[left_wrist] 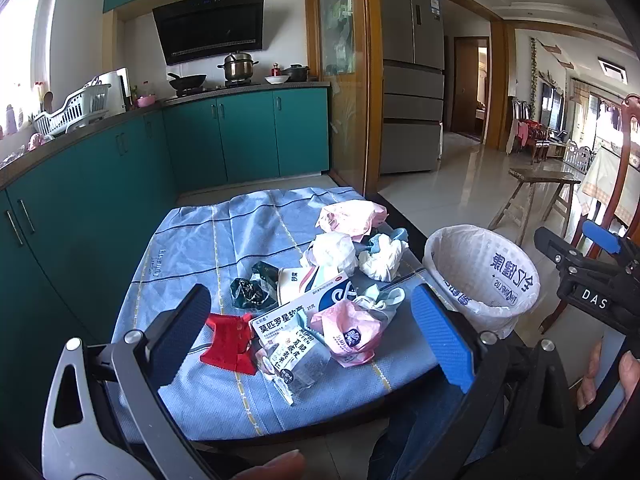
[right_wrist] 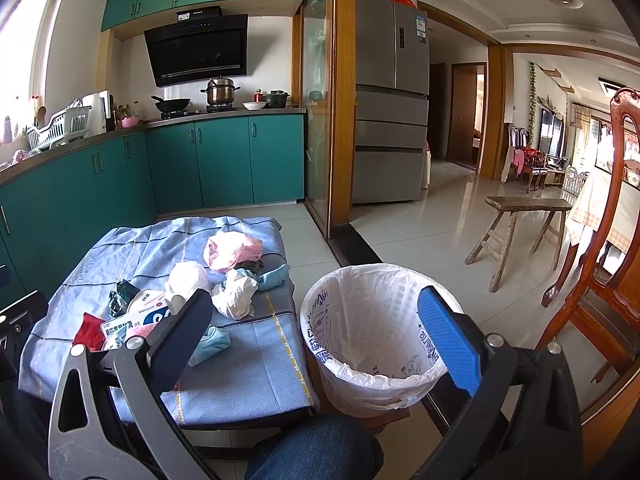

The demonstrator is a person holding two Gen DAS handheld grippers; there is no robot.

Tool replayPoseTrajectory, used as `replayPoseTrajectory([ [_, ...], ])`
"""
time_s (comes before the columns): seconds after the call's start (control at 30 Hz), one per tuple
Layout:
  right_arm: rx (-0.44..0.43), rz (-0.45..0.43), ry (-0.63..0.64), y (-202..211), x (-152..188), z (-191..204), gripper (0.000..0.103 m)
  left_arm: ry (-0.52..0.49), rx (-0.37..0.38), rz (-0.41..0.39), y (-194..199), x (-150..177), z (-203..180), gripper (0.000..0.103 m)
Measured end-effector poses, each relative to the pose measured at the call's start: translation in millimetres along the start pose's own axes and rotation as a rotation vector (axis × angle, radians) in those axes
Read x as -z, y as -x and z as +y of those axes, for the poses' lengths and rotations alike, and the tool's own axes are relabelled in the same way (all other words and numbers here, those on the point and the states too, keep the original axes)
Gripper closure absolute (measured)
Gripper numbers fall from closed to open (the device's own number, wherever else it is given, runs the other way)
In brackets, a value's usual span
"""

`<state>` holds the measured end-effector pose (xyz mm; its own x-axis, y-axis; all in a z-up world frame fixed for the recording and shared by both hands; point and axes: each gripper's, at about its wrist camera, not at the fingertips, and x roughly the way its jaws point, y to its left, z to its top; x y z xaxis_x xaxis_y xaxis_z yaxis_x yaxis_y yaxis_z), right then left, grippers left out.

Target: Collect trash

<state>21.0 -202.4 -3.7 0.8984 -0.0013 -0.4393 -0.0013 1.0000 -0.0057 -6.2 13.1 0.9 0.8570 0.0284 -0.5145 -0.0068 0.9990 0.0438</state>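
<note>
bright daylight from left window (left_wrist: 24,40), fisheye-warped edges.

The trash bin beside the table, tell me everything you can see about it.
The trash bin is a round, upright basket lined with a thin white plastic bag printed in blue, folded over the rim. It looks empty inside. It stands just right of the cloth-covered table, apparently on something low and wooden. Neither gripper touches it.

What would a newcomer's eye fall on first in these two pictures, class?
Probably the heap of trash on the blue cloth: crumpled tissues, pink bags, a red scrap. Next, the white-lined bin right of the table, seemingly empty. Both grippers, left and right, are open.
</note>
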Motion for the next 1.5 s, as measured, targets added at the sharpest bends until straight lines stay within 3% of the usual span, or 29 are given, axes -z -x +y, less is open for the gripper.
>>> replayPoseTrajectory([
  [1.5,-0.007,-0.008,0.033,3.0,1.7,7.2,0.003,0.007,-0.008,0.008,-1.5,5.4,3.1,0.003],
])
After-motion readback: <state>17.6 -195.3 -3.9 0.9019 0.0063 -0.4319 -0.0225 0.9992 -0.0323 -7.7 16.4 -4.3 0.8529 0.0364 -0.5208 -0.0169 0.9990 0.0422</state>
